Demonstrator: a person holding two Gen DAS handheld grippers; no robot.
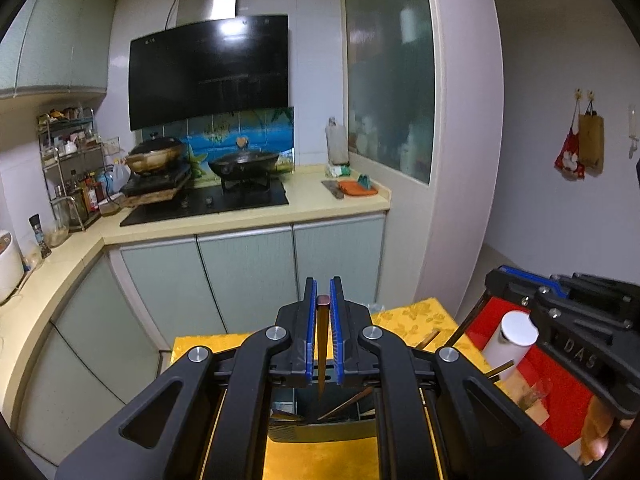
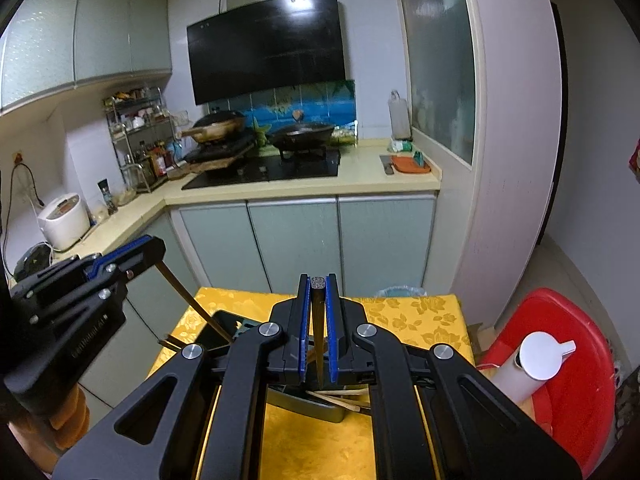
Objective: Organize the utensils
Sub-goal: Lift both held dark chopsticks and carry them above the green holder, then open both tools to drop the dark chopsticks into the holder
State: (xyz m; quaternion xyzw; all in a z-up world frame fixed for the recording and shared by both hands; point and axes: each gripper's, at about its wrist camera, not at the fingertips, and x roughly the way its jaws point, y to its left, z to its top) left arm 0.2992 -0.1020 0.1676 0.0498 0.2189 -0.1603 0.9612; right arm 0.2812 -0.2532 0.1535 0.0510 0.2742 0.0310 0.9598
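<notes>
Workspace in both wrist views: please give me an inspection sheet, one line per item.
Surface: small table under a yellow floral cloth.
Job's things: dark utensil tray holding loose chopsticks; one chopstick in the left tool, another chopstick in the right.
Clutter: white bottle on a red stool.
Grippers: left tool and right tool each shut on a chopstick.
Cables: nothing seen near the table.
Surroundings: stove with wok, rice cooker.
</notes>
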